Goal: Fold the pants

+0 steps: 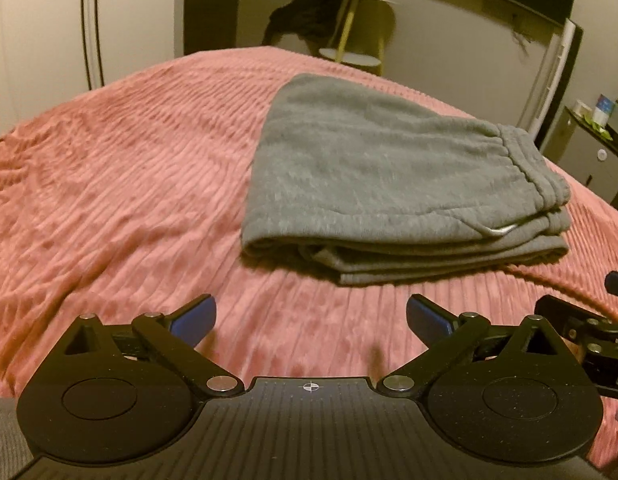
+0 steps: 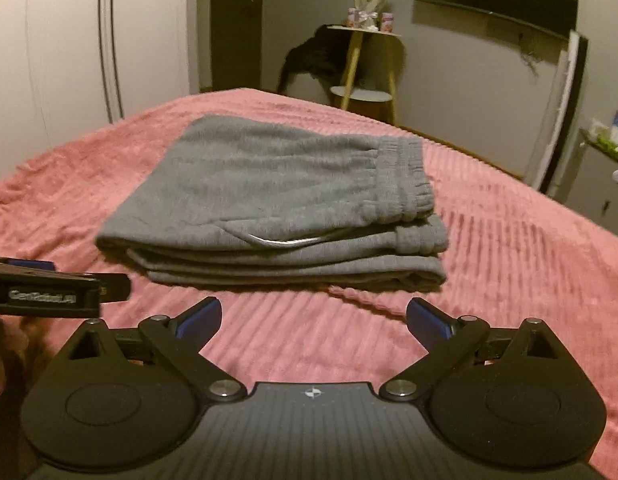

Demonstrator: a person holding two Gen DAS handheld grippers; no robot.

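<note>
- A pink ribbed bedspread [image 1: 109, 184] covers the bed, bare on its left side in the left wrist view.
- The left gripper [image 1: 311, 314] hangs low over that cover with its blue-padded jaws spread wide; nothing lies between them and they touch nothing.
- The grey pants [image 2: 269, 200] lie ahead of both tools, already folded into a flat stack of several layers, resting on the cover near the middle of the bed.
- The stack's long axis runs across both views, folded edge at left, ribbed waistband [image 2: 405, 176] at right, layered edges facing the grippers.
- From the left tool the stack sits ahead and to the right; from the right tool it sits almost straight ahead, so the right hand looks the nearer.
- The right gripper [image 2: 313, 316] is likewise spread wide and empty, its pads clear of the cloth and short of the stack's near edge.
- By this showing the fold appears finished or nearly so.
- A small round side table [image 2: 365, 60] stands beyond the bed.
</note>
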